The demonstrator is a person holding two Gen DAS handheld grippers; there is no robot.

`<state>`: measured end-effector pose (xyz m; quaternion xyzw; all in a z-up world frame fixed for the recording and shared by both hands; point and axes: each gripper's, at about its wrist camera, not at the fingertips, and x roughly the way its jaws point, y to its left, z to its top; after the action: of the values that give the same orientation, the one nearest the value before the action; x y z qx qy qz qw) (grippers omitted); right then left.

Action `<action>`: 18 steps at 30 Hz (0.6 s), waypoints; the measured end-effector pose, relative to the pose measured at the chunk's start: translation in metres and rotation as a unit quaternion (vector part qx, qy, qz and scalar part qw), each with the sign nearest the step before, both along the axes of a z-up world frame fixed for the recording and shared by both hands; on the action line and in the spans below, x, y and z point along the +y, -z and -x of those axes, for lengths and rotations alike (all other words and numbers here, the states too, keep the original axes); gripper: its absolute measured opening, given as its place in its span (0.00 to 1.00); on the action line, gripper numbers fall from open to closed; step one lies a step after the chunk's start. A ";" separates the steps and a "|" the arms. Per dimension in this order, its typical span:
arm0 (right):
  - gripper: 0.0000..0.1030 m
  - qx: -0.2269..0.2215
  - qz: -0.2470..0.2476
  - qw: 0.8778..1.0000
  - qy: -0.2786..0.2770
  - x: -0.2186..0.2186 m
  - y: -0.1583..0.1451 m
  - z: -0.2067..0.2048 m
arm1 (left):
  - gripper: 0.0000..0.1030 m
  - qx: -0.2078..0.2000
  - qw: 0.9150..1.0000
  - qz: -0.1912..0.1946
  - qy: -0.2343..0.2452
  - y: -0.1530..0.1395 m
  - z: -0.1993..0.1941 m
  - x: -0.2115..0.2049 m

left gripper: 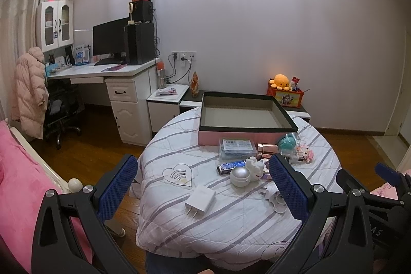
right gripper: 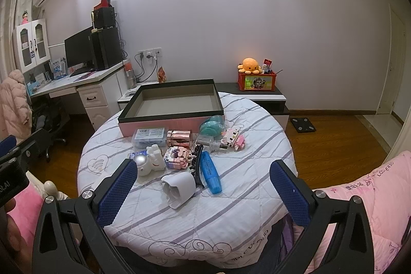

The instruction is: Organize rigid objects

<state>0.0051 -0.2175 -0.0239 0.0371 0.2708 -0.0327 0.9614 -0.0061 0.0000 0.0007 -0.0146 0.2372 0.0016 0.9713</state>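
Observation:
A pink box with a dark rim (left gripper: 246, 138) (right gripper: 169, 124) lies open and empty at the far side of the round table. In front of it lie several small things: a clear case (right gripper: 149, 136), a rose-gold tin (right gripper: 179, 137), a white astronaut figure (right gripper: 151, 163), a pink block toy (right gripper: 176, 158), a blue tube (right gripper: 210, 172), a black hair clip (right gripper: 196, 163), a white charger (left gripper: 200, 199) and a white adapter (right gripper: 179, 188). My left gripper (left gripper: 203, 184) is open above the near left part of the table. My right gripper (right gripper: 203, 186) is open above the adapter and holds nothing.
The round table (right gripper: 231, 217) is covered by a striped quilt. A desk with a monitor (left gripper: 110, 40) stands at left. A low cabinet with an orange plush (right gripper: 250, 66) is behind the table. Pink bedding (left gripper: 15, 171) lies at the left.

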 end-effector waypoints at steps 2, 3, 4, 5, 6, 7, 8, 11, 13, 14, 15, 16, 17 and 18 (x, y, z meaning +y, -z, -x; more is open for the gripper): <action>1.00 -0.002 0.001 1.000 0.000 -0.001 0.000 0.000 | 1.00 0.000 1.000 -0.001 -0.001 0.000 0.000 0.000; 1.00 -0.002 0.001 1.000 0.001 -0.001 0.000 0.000 | 1.00 0.001 1.000 0.000 0.000 0.000 0.000 0.000; 1.00 -0.001 0.000 1.000 0.002 -0.002 0.000 0.000 | 1.00 0.003 1.000 0.000 0.000 0.000 0.000 0.000; 1.00 -0.001 -0.001 1.000 0.002 -0.003 0.000 0.000 | 1.00 0.003 1.000 0.001 0.000 0.001 0.000 0.001; 1.00 -0.001 -0.001 1.000 0.003 -0.003 0.000 0.000 | 1.00 0.003 1.000 0.001 0.000 0.000 0.000 0.001; 1.00 -0.001 -0.001 1.000 0.003 -0.004 0.000 0.000 | 1.00 0.002 1.000 0.001 -0.001 0.000 0.000 0.001; 1.00 -0.001 -0.002 1.000 0.002 -0.004 0.000 -0.001 | 1.00 0.003 1.000 0.000 -0.001 0.000 -0.001 0.000; 1.00 -0.003 -0.002 1.000 0.004 -0.005 -0.001 0.000 | 1.00 0.004 1.000 0.001 -0.001 0.000 -0.001 0.000; 1.00 -0.007 -0.001 1.000 0.005 -0.005 -0.004 0.002 | 1.00 0.005 1.000 0.001 -0.002 0.000 -0.001 0.000; 1.00 -0.009 -0.001 1.000 0.006 -0.006 -0.005 0.003 | 1.00 0.006 1.000 0.001 -0.002 0.001 -0.001 0.000; 1.00 -0.011 0.001 1.000 0.007 -0.005 -0.006 0.003 | 1.00 0.007 1.000 0.001 -0.003 0.001 -0.002 0.000; 1.00 -0.013 0.001 1.000 0.008 -0.005 -0.007 0.004 | 1.00 0.008 1.000 0.002 -0.003 0.001 -0.002 0.000; 1.00 -0.015 0.001 1.000 0.009 -0.006 -0.008 0.004 | 1.00 0.009 1.000 0.002 -0.002 0.001 -0.002 -0.001; 1.00 -0.016 0.001 1.000 0.010 -0.006 -0.008 0.004 | 1.00 0.010 1.000 0.001 -0.002 0.002 -0.003 -0.002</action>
<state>0.0008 -0.2233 -0.0157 0.0388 0.2553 -0.0420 0.9652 -0.0031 -0.0018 -0.0017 -0.0165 0.2470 0.0038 0.9689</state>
